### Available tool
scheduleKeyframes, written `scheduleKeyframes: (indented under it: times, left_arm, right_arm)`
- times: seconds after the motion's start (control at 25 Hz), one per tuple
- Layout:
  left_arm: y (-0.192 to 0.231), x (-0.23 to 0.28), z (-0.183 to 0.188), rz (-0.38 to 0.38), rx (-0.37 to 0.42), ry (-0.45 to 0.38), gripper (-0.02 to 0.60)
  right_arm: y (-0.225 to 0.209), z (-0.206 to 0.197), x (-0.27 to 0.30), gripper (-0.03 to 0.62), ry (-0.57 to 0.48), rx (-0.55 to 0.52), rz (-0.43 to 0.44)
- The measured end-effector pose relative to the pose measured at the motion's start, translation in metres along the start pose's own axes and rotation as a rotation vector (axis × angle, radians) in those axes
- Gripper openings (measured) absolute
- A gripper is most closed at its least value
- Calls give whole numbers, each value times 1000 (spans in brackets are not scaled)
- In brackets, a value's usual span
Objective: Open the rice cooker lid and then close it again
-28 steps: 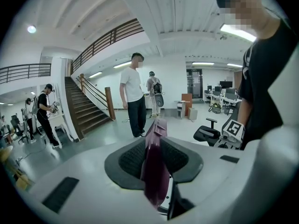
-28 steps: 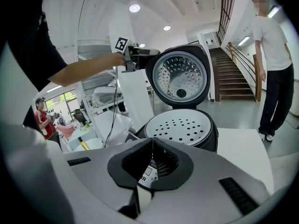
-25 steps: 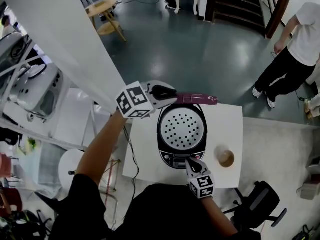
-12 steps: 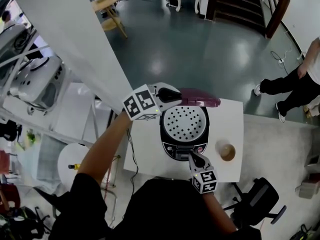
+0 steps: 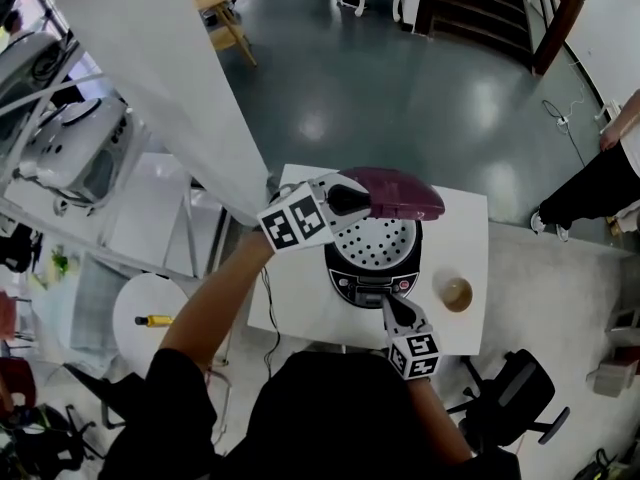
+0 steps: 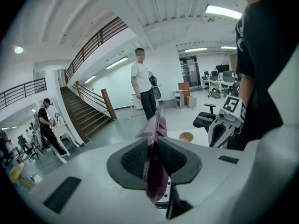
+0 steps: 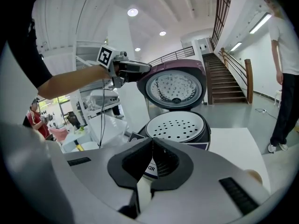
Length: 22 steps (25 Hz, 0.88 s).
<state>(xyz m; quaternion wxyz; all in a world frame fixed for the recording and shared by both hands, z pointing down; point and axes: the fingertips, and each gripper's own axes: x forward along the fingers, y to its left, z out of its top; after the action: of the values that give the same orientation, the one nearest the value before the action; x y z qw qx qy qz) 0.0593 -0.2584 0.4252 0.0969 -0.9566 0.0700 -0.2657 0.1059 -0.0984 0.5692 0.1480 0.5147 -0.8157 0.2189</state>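
Two grippers are at the rice cooker (image 5: 372, 286), which sits on a white table (image 5: 300, 303). My left gripper (image 5: 362, 200) reaches in from the left and is clamped on the rim of the purple lid (image 5: 402, 194). Its jaws have just been closing, and the left gripper view shows the lid's thin edge pinched between the dark pads (image 6: 134, 160).

The lid is up on its hinge at the back of the cooker, tilted forward over the pot, with its round metal underside facing the front. Below it the pot is uncovered, and a white tray (image 5: 380, 240) full of holes lies in its mouth.

My right gripper (image 5: 386, 304) comes in from the near edge of the table with its jaws pressed together and nothing between them. Its tips are at the cooker's front panel; whether they actually touch it I cannot tell.

A small bowl (image 5: 452, 291) stands on the table just right of the cooker, apart from it. Beyond the table is dark, shiny floor, with stairs (image 5: 480, 8) at the far end and a person (image 5: 592, 186) standing at the right edge.
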Motion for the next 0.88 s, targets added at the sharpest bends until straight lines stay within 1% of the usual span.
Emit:
scheduleKeyframes:
  times: [0.08, 0.24, 0.4, 0.52, 0.72, 0.8, 0.88]
  left_arm:
    - [-10, 2, -5, -6, 5, 9, 63]
    - [-28, 3, -15, -20, -12, 7, 61]
    - [-41, 8, -24, -11, 16, 28, 60]
    - [-49, 10, -30, -15, 5, 29, 60]
    - [-65, 14, -39, -22, 46, 60, 60]
    - [-69, 16, -43, -27, 33, 61, 60]
    - [-72, 17, -47, -32, 3, 52, 60]
  right_arm:
    - [2, -3, -2, 2, 4, 0, 0]
    - [7, -8, -4, 2, 9, 1, -1]
    - [11, -13, -5, 2, 14, -10, -1]
    - [13, -17, -6, 2, 15, -10, -4]
    - [14, -21, -8, 2, 18, -6, -11]
    - [13, -21, -8, 2, 21, -6, -14]
    - [11, -21, -9, 2, 23, -6, -17]
